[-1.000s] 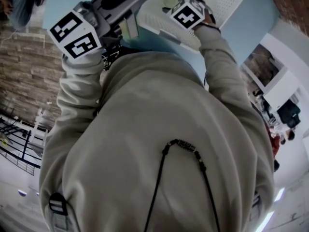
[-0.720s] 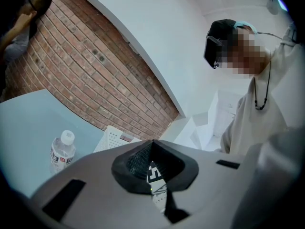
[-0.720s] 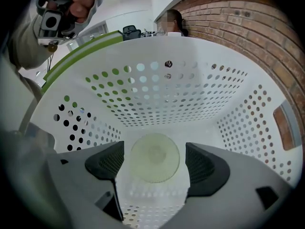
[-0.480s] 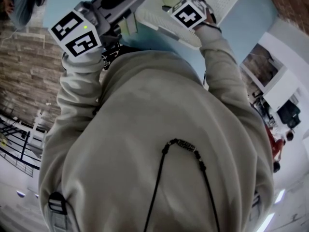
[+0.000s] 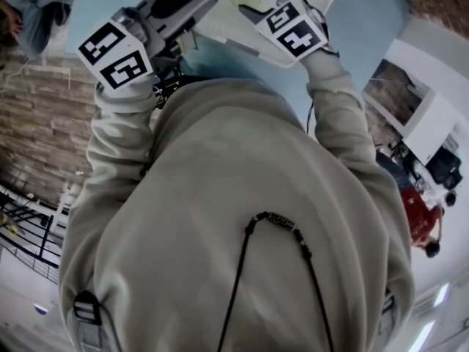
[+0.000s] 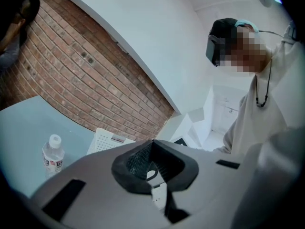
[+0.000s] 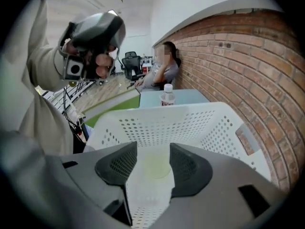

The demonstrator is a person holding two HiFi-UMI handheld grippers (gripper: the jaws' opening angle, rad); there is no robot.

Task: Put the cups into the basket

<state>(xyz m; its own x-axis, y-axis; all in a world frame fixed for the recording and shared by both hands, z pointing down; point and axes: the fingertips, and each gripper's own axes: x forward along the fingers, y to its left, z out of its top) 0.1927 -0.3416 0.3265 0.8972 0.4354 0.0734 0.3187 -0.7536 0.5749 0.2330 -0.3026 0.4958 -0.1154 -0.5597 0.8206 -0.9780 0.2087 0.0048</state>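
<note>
Well, the blue table (image 5: 366, 28) is carrying a white perforated basket (image 7: 190, 123), and the person is holding the right gripper (image 7: 153, 146) tilted down over it. Its jaws have just been closing partway and are standing half apart with nothing pinched. The pale green cup (image 7: 155, 168) showing through the gap is sitting on the basket floor, clear of the pads. The left gripper (image 6: 152, 144) is pointing level off to the side, its jaws meeting at the tips. A small pale scrap is showing behind them that I am not managing to identify. The cup is looking light and thin-walled to me, likely to crush or skid under a hard squeeze. I am guessing a gentle pinch across the rim wall is suiting it best.
</note>
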